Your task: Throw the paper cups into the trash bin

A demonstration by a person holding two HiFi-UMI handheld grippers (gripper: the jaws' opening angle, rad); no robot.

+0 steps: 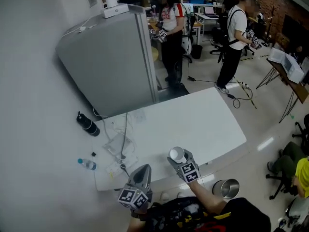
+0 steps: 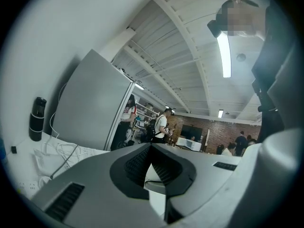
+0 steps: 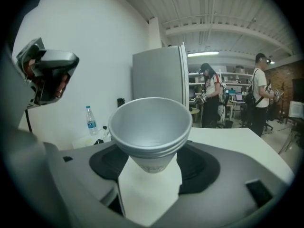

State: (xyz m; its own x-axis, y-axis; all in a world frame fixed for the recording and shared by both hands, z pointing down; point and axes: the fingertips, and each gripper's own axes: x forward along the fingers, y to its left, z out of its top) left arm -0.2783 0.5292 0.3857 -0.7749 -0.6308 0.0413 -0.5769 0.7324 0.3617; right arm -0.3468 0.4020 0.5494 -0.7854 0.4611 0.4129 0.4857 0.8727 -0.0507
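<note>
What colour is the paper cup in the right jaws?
The paper cup is white, clearest in the right gripper view.

The right gripper (image 3: 151, 161) holds a stack of paper cups (image 3: 151, 127) upright, mouth open to the camera. Its dark fingers (image 3: 205, 167) press the lower part of the stack from both sides, and several nested rims show at the top. A white desk (image 3: 237, 144) lies below and behind. On its far left corner stands a water bottle (image 3: 91, 120), near a white wall. A tall grey cabinet (image 3: 156, 75) rises behind the cups. Two people (image 3: 211, 99) stand further back on the right. The left gripper (image 3: 47, 75) shows at the upper left.
</note>
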